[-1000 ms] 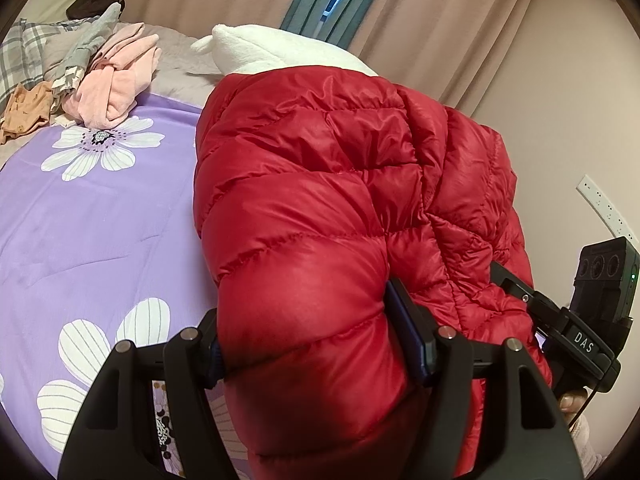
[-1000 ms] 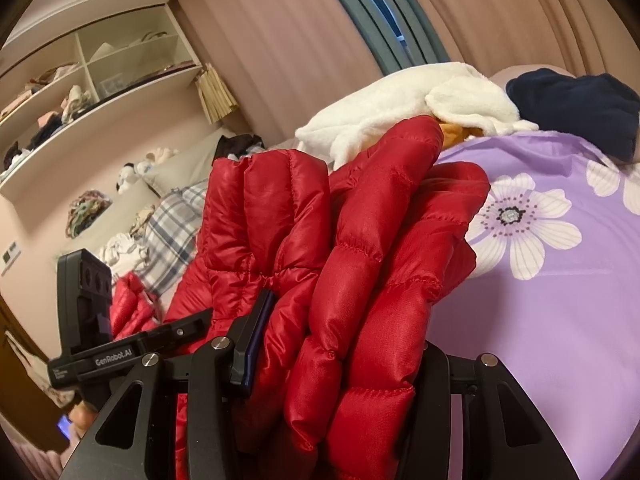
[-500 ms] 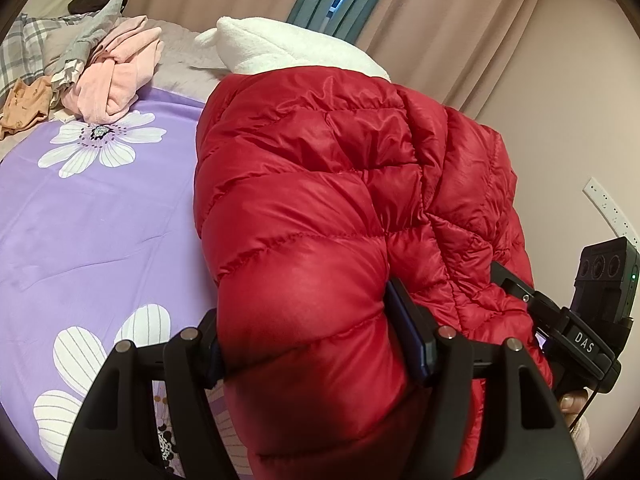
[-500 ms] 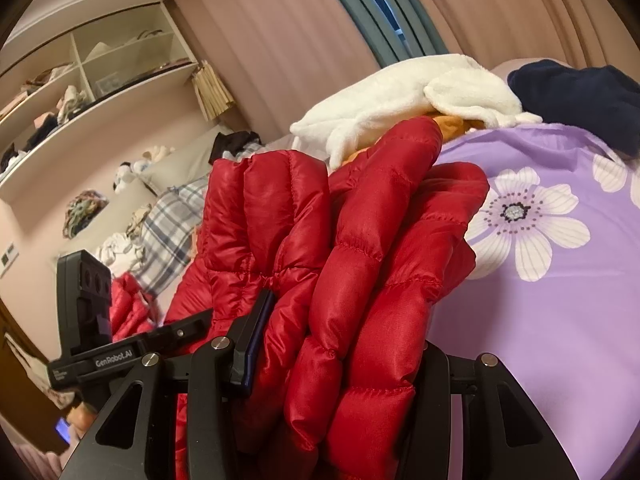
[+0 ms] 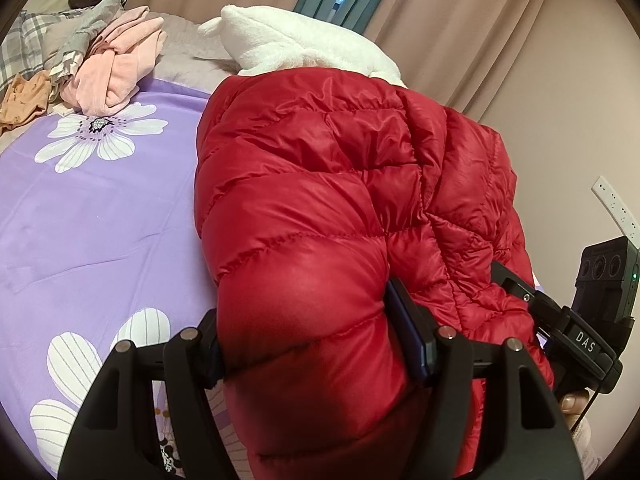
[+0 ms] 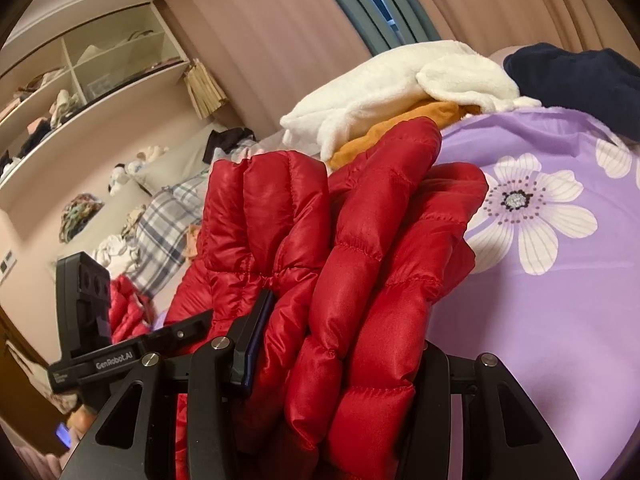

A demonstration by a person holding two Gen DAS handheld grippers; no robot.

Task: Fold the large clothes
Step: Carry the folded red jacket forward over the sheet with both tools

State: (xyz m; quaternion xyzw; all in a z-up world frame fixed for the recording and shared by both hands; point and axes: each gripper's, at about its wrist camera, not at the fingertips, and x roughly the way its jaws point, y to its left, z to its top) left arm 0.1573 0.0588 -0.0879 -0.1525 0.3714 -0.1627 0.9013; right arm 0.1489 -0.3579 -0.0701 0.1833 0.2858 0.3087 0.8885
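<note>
1. Lying on the purple floral bedspread (image 5: pixel 92 216): red down jacket (image 5: pixel 320 184), bunched, its far end against the white fleece (image 5: pixel 304 48).
2. Left gripper (image 5: pixel 316 344): clenched on a thick quilted fold of the jacket.
3. Right gripper (image 6: pixel 340 344): clamped on stacked jacket layers.
4. Pink garment (image 5: pixel 120 68): beyond the jacket, apart.

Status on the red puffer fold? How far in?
Done: red puffer jacket already bunched in thick layers over the purple bedspread. In hand: left gripper and right gripper both clamp padded folds. Left: laying it flat as a finished fold; pink garment and white fleece lie unfolded.
</note>
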